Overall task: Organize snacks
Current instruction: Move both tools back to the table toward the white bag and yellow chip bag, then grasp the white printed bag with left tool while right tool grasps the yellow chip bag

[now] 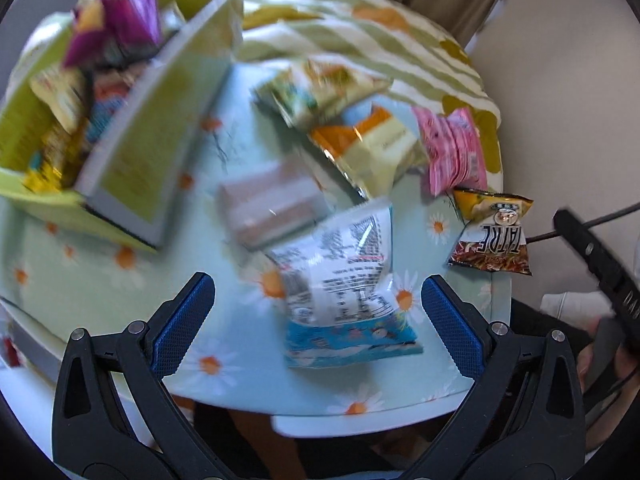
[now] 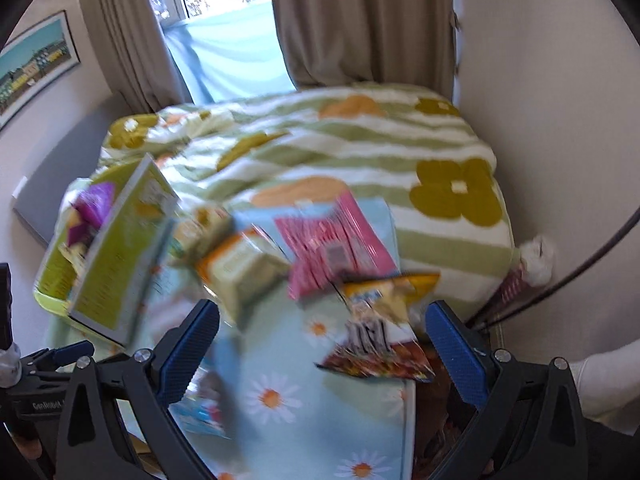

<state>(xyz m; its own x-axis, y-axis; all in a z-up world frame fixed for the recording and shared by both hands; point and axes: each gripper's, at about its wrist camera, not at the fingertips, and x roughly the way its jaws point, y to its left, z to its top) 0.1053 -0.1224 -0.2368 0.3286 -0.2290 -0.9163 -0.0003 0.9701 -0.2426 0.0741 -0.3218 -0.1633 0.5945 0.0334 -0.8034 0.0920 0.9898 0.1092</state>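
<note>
Showing both grippers over a small worktop covered in a pale blue daisy-print cloth, the two views were blurred by motion. Legible writing was scarce — the yellow-and-brown snack bag at the worktop's right edge bore large dark letters, seen upside down, that could not be read with certainty; the white packet with blue trim carried dense fine print, too blurred to read. The left gripper had its jaws wide apart and held nothing, the white packet lying flat on the cloth between and just ahead of them. The right gripper likewise had its jaws spread and empty, with the yellow-and-brown bag lying between them, nearer the right one. Beyond lay a pink packet, an orange-and-cream packet and a pinkish striped box. A lime-green box at the left — already holding several snacks, a purple packet among them — stood open.
</note>
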